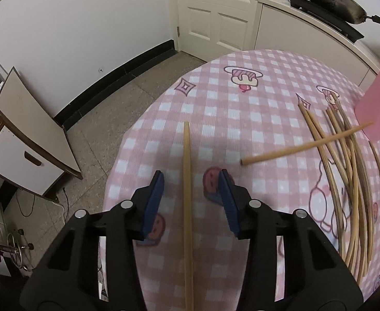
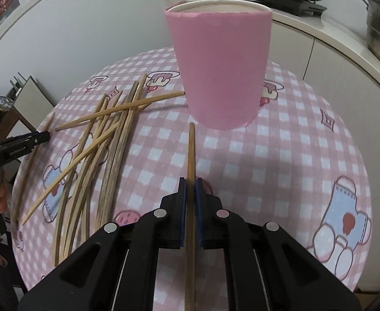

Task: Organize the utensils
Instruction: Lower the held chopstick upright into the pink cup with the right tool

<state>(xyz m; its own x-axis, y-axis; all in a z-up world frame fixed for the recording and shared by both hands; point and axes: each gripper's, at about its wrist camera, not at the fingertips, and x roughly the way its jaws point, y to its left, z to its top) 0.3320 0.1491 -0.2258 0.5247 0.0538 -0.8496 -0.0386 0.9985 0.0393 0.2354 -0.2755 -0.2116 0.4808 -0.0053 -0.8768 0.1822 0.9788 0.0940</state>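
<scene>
Now right tool pinches chopstick, tip near cup base.

The tablecloth was soft, matt woven cloth. Left of the cup, which looked matt, smooth pink plastic or paper, the chopsticks were bare, dull wood. The grippers' frames were matt black plastic with shiny metal pins and blue rubbery pads. The pan behind was worn, dull metal.
</scene>
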